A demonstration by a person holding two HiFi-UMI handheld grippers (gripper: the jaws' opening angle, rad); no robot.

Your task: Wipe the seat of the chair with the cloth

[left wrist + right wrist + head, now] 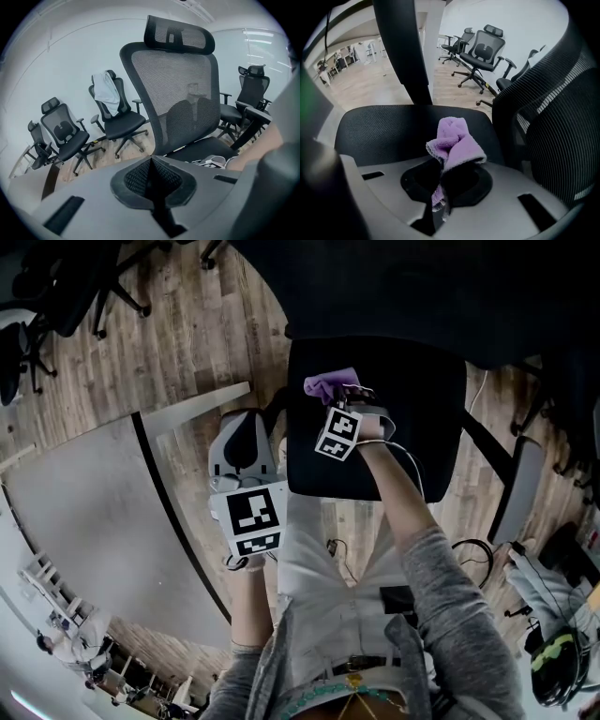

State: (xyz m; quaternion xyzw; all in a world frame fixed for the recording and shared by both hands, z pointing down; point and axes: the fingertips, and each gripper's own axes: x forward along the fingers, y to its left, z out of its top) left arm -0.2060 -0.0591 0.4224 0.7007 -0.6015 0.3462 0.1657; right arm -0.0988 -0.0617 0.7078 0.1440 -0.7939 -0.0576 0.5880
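The right claw (pixel 347 396) was clamped on a bunched purple terry cloth (pixel 328 383). In the right gripper view the jaws pinched the cloth's lower folds, and the rest stood out past the tips as a lumpy wad lying roughly along the claw's own line. That wad hung over the flat black fabric seat of the office chair (pixel 412 418), toward the seat's upper left in the head view. Whether it pressed on the fabric or hovered just above it could not be told.

Most of the bare seat stretched to the right and toward the bottom of the frame from the cloth, so the wiping stroke probably had to run that way. The black mesh backrest (pixel 553 108) rose close on the right of the right gripper view.

The left claw (pixel 151 161) was closed with its jaws together on nothing. It was held off the seat's left edge, so the right hand was plainly the nearer one.

No brand or readable writing showed, only black-and-white square markers on the right claw's cube (pixel 337 434) and the left claw's cube (pixel 251 517).
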